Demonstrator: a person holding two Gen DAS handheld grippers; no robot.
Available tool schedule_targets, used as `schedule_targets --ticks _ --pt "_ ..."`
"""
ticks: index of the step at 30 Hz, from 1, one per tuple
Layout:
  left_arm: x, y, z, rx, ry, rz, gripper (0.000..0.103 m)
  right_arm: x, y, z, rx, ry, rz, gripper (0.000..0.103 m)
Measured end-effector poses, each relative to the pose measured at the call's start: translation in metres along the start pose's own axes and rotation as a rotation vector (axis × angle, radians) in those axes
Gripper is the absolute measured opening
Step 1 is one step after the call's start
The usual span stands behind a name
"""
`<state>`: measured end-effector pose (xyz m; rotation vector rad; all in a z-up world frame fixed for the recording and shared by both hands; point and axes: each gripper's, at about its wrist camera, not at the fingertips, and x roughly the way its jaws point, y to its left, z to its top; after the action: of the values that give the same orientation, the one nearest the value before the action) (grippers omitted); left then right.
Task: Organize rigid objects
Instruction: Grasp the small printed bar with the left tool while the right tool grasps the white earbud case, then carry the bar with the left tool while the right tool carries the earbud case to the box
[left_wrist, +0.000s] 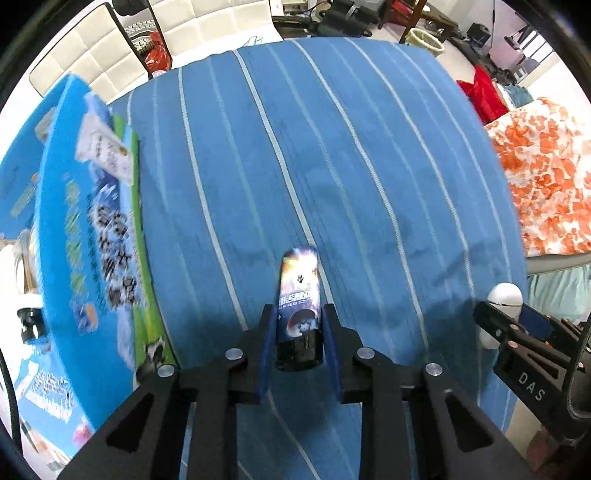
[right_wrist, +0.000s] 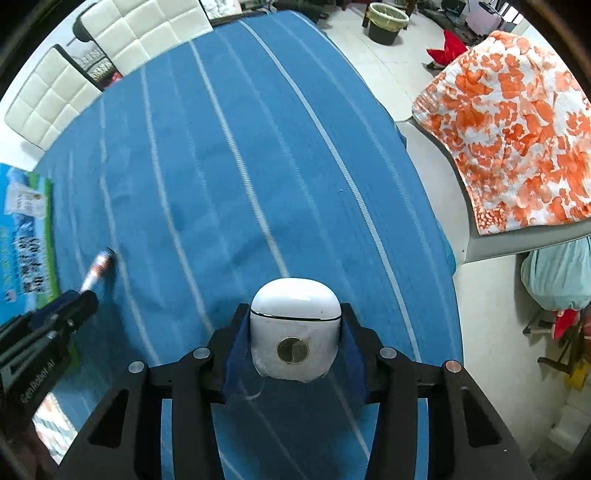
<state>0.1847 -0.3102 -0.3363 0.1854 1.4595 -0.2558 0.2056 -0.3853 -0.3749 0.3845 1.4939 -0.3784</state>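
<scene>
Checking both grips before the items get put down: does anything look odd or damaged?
The white case in the right tongs looks ragged along its bottom edge. The tube in the left tongs looks fine.

My surface (right_wrist: 258, 147): matt striped cloth. White case (right_wrist: 295, 317): glossy smooth plastic. Printed tube (left_wrist: 298, 295): glossy. My gripper (left_wrist: 299, 332): matt black plastic.

Black hand-held gripper (left_wrist: 300, 325) frames, blue pads (right_wrist: 236, 354), silver rivets, seemingly "DAS" lettering.
</scene>
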Motion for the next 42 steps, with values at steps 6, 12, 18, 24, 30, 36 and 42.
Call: schedule_targets --ticks 6,12,18,24,30,36,42 --pt "-0.036 0.010 -0.013 0.011 -0.058 -0.035 0.011 -0.036 0.016 -0.019 -0.030 -0.046 0.064 0.049" --pt "-0.051 0.037 -0.016 0.006 -0.083 -0.071 0.011 -0.068 0.036 -0.033 -0.079 -0.102 0.082 0.049" --pt "-0.066 0.077 -0.021 -0.083 -0.074 -0.137 0.011 -0.075 0.032 -0.042 -0.054 -0.096 0.102 0.049" --pt "-0.089 0.083 -0.011 -0.125 -0.114 -0.181 0.011 -0.086 0.020 -0.047 -0.007 -0.091 0.153 0.049" --pt "-0.148 0.100 -0.006 -0.120 -0.231 -0.209 0.011 -0.126 0.040 -0.047 -0.047 -0.140 0.203 0.049" --pt "-0.195 0.143 -0.012 -0.152 -0.328 -0.204 0.011 -0.166 0.098 -0.042 -0.143 -0.187 0.269 0.049" --pt "-0.213 0.217 -0.032 -0.227 -0.358 -0.148 0.011 -0.180 0.180 -0.039 -0.257 -0.196 0.311 0.049"
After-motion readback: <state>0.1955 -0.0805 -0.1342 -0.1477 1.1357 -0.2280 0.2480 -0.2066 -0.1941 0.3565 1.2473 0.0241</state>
